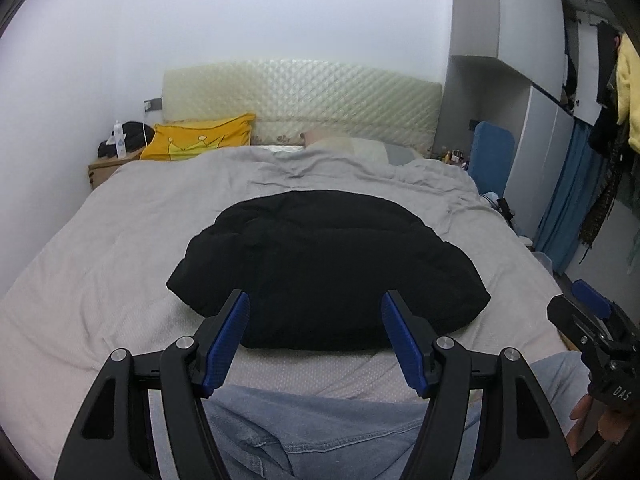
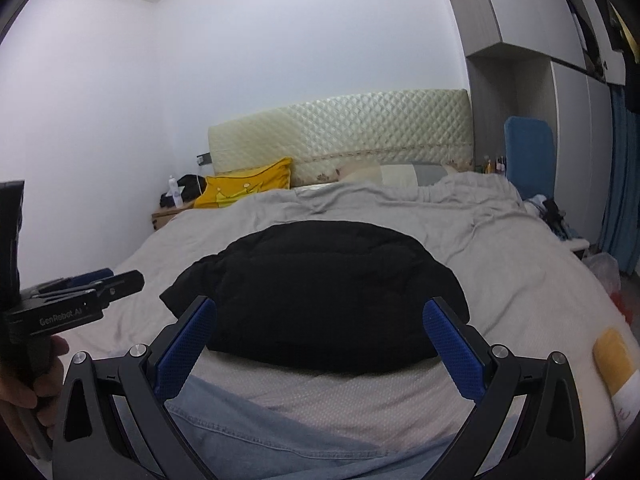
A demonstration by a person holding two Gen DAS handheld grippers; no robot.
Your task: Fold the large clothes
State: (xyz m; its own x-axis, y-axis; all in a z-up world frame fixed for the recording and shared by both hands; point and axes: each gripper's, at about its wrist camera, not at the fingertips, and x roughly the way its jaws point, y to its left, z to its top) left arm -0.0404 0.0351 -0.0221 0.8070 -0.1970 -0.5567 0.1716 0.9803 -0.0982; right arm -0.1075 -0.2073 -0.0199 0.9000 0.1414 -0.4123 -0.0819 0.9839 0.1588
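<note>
Here, both the left gripper point(image 1: 316, 304) and the right gripper point(image 2: 318, 314) gape empty before a bulky black jacket point(image 1: 328, 264) on the bed point(image 1: 100, 240); its puffy fill could slip a shallow pinch.

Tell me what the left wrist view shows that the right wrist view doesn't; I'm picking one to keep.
Left wrist only: hanging clothes at the far right and the right gripper seen from the side. Right wrist only: a yellow item on the bed's right edge and the left gripper seen from the side. Both: the black jacket on the grey bed, yellow pillow, headboard, denim below.
</note>
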